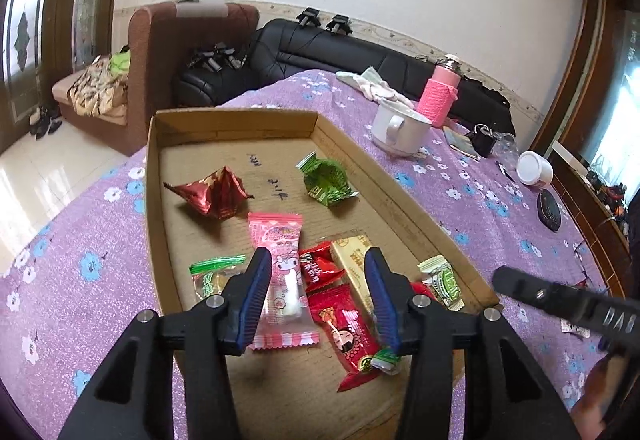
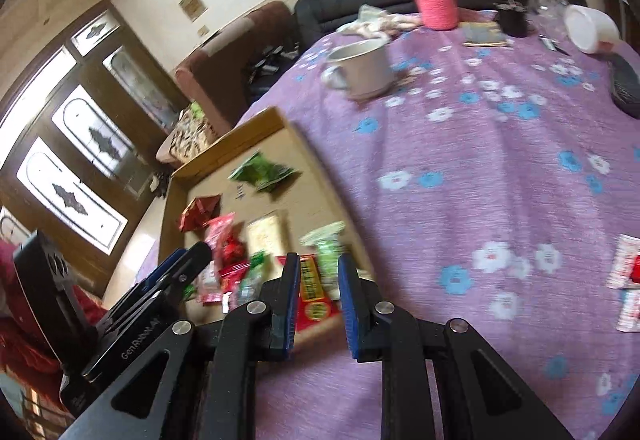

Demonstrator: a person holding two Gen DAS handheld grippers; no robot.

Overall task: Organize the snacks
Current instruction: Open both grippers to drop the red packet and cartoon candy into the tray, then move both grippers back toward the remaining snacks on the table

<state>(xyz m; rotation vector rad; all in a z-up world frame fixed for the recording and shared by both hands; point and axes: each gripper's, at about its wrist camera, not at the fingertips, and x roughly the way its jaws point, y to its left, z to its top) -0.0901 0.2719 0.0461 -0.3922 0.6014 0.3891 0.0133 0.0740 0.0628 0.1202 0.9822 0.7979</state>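
A shallow cardboard tray (image 1: 154, 175) lies on the purple flowered tablecloth and holds several wrapped snacks: a crumpled dark red wrapper (image 1: 210, 191), a green wrapper (image 1: 326, 179), a pink candy pack (image 1: 280, 272), red packs (image 1: 348, 328) and a beige bar (image 1: 354, 260). My left gripper (image 1: 318, 280) is open and empty just above the near snacks. My right gripper (image 2: 319, 286) is open and empty over the tray's near right corner (image 2: 320, 324). Two white-and-red packets (image 2: 628, 264) lie loose on the cloth at the right.
A white mug (image 1: 396, 129), a pink knitted bottle (image 1: 438, 93), a white jar (image 1: 534, 167), a dark brush (image 1: 550, 209) and small clutter stand at the table's far side. A black sofa (image 1: 320, 51) and a brown armchair (image 1: 160, 51) stand beyond the table.
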